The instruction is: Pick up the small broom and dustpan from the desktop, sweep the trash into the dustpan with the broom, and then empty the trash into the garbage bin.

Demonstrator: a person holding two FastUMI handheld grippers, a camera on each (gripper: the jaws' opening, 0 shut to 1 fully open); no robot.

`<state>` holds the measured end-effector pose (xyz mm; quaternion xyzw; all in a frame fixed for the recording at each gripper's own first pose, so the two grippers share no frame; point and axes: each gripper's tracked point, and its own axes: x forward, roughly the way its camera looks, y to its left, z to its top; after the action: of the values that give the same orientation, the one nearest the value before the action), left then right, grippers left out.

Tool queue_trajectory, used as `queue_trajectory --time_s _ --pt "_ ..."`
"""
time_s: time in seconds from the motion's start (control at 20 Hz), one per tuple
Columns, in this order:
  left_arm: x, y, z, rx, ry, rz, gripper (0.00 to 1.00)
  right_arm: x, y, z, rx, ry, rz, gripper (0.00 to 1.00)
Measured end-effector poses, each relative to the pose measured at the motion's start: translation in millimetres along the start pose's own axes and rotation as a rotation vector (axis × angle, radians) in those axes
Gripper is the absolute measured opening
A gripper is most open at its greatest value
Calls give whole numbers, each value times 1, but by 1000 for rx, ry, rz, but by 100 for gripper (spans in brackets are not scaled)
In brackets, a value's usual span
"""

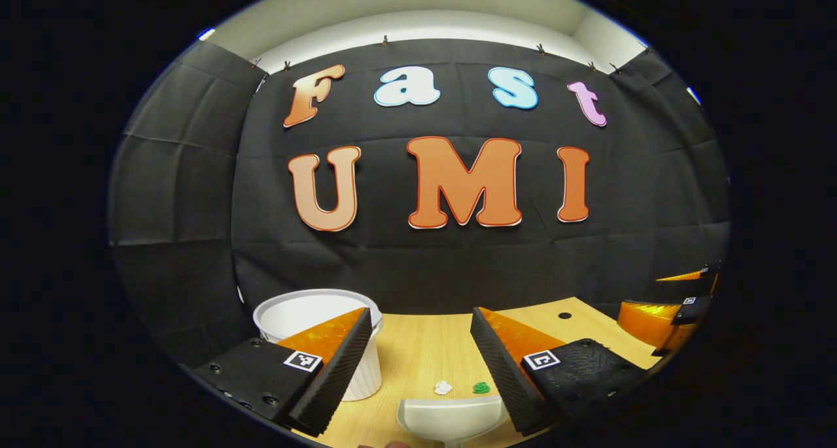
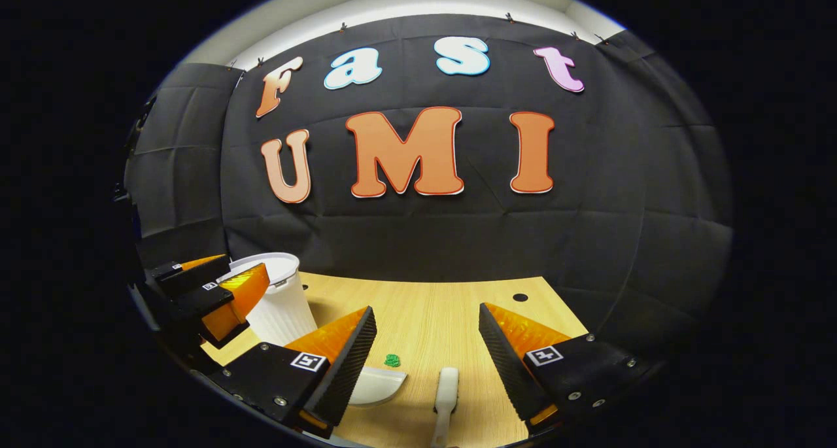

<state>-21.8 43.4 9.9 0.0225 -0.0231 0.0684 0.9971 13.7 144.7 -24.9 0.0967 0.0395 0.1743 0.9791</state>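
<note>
In the left gripper view, the left tool [image 1: 415,363] is held with its jaws spread wide and nothing between them, above a pale wooden worktop [image 1: 418,350]. A white dustpan [image 1: 451,418] is seen lying on the worktop just below the gap between the fingers, with a white scrap [image 1: 443,388] and a green scrap [image 1: 481,388] resting side by side near its far edge. A white ribbed garbage bin [image 1: 314,317] is seen standing behind the near finger on the left, and the right tool [image 1: 680,310] is glimpsed at the far right edge.

In the right gripper view, the right tool [image 2: 425,360] is likewise held open and empty. The small broom [image 2: 446,396] is seen lying on the worktop [image 2: 444,310] between its fingers, the dustpan [image 2: 376,386] to its left, partly hidden by a finger, and the green scrap [image 2: 392,360] just beyond the dustpan. The garbage bin [image 2: 281,304] is seen standing at left, with the left tool [image 2: 225,291] in front of it.
</note>
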Motion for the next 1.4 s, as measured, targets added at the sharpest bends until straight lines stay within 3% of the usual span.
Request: queue_trajectory --time_s 0.05,0.1,0.95,1.15,1.4 --pt "0 -1 -1 6 -4 -5 100 1 0 -1 -2 3 1 95" --pt "0 -2 1 5 -6 -8 96 0 -1 0 -1 1 1 95" --pt "1 -12 -31 -22 107 -80 96 -5 -17 -3 3 -8 -34 95" --pt "-3 -16 -83 -61 271 -107 96 -5 -30 -19 24 29 -45 95" --pt "-16 -25 -175 -44 588 -163 97 -8 -55 -38 66 70 -65 95"
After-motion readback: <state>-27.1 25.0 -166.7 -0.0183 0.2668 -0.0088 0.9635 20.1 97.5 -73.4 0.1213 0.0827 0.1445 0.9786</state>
